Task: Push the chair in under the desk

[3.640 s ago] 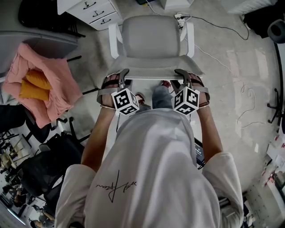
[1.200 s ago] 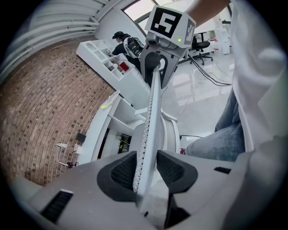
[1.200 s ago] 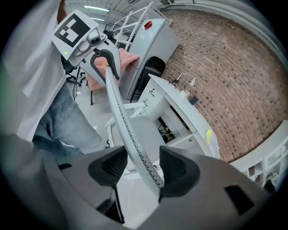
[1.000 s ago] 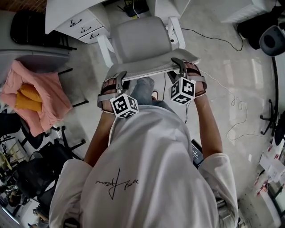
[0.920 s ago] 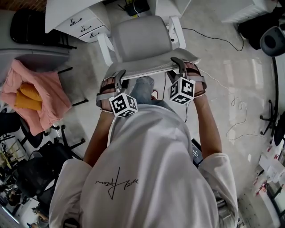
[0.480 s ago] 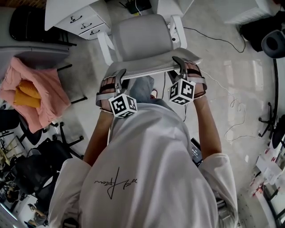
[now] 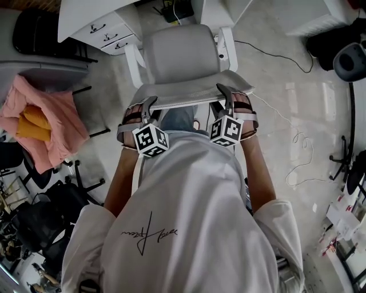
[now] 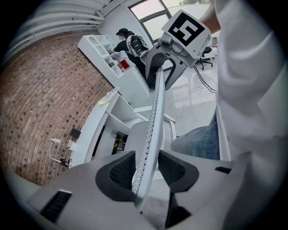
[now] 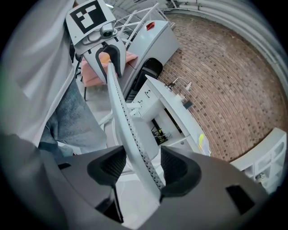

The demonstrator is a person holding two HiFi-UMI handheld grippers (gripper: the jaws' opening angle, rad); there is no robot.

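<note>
- Grey and white, the chair (image 7: 183, 54) stands in the middle of the head view. Its seat points at the white desk (image 7: 80, 17) at the top. The front of the seat is close to the desk's drawers (image 7: 111, 31).
- The top edge of the chair back (image 7: 189, 91) runs across just in front of the person (image 7: 189, 217). The left gripper (image 7: 150, 104) is at the left end of that edge. The right gripper (image 7: 227, 94) is at the right end.
- A pink cloth (image 7: 57, 114) lies off to the left, well away from the chair. A thin cable (image 7: 297, 154) lies on the floor to the right.
- In the left gripper view, the thin edge of the chair back (image 8: 153, 126) goes up between the two black pads (image 8: 119, 173) of the left gripper (image 8: 147, 173). The pads are a little apart and very close to the edge on each side, but they do not squeeze it. Far along the same edge is the right gripper (image 8: 157, 67). The desk (image 8: 96, 130) is on the left, by a brick wall (image 8: 40, 99).
- In the right gripper view, the chair back (image 9: 123, 117) slants up between the pads (image 9: 108, 166) of the right gripper (image 9: 137, 168). These jaws are wide apart and loose, with a gap beside the edge. The left gripper (image 9: 110, 58) is at the far end. The desk (image 9: 180, 112) is on the right.
</note>
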